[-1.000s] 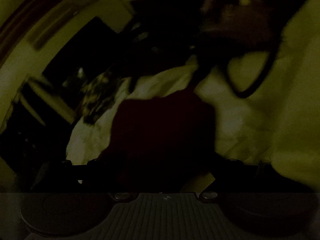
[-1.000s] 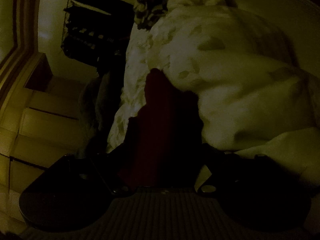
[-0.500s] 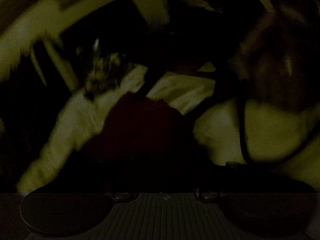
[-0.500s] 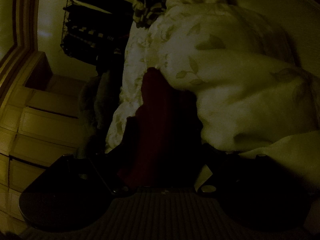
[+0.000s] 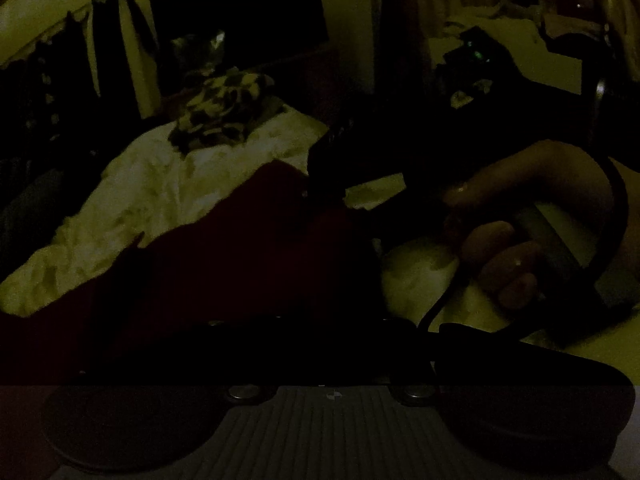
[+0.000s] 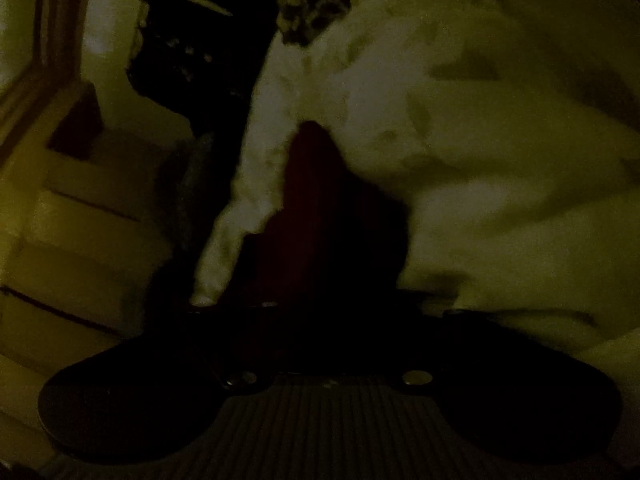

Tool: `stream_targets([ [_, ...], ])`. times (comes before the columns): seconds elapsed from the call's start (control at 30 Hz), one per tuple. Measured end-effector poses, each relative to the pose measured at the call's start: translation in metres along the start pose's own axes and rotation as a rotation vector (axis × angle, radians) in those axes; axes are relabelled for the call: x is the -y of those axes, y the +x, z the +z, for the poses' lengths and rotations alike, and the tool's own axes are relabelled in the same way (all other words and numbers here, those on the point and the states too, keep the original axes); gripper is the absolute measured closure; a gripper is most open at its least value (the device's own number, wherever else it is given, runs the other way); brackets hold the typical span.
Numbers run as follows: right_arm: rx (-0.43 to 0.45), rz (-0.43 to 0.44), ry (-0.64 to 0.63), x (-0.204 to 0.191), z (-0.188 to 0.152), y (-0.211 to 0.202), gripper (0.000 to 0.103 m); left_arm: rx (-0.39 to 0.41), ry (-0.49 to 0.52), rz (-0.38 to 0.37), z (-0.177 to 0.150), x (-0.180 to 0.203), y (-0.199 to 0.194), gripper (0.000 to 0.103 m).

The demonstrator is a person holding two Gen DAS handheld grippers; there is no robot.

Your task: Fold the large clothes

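While the room lies very dim, a dark red garment (image 5: 224,264) can be made out spread over a pale leaf-printed bedcover (image 5: 160,184), and both tools are at it. The left gripper (image 5: 320,320) has the red cloth running straight out from between its fingers; its jaws are closing, but the fingers are lost in shadow and I cannot tell whether the pads press the cloth. Beyond and to the right of those fingers, the person's right hand (image 5: 516,232) grasps the handle of the other tool. Far ahead of the fingers sits a checked black-and-pale cloth (image 5: 224,112) on the bedcover.

The right gripper (image 6: 324,312) is likewise closing, with the red garment (image 6: 320,208) rising as a narrow dark peak from between its fingers; whether it is pinched I cannot tell. Left of those fingers stand pale drawers (image 6: 68,248).
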State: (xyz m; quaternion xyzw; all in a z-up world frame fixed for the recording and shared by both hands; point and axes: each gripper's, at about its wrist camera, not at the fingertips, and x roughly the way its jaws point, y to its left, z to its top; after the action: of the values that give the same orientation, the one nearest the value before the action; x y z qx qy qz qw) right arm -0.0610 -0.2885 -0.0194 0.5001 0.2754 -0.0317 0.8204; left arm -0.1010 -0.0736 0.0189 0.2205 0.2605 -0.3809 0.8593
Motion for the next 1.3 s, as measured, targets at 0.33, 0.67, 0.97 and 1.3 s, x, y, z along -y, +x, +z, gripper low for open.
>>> stream_targets([
  [0.33, 0.137, 0.131, 0.021, -0.019, 0.001, -0.066, 0.082, 0.056, -0.083, -0.101, 0.024, 0.017, -0.029, 0.038],
  [0.67, 0.128, 0.037, 0.062, -0.003, 0.005, -0.061, 0.081, 0.018, -0.106, -0.102, 0.017, 0.022, -0.015, 0.038],
  [0.97, 0.085, 0.171, 0.053, -0.036, -0.002, -0.055, 0.081, 0.086, -0.334, -0.161, 0.021, -0.057, -0.061, 0.038],
  [1.3, -0.117, 0.130, -0.266, -0.211, -0.037, 0.096, 0.079, 0.177, -0.786, 0.070, -0.063, -0.227, -0.133, 0.042],
])
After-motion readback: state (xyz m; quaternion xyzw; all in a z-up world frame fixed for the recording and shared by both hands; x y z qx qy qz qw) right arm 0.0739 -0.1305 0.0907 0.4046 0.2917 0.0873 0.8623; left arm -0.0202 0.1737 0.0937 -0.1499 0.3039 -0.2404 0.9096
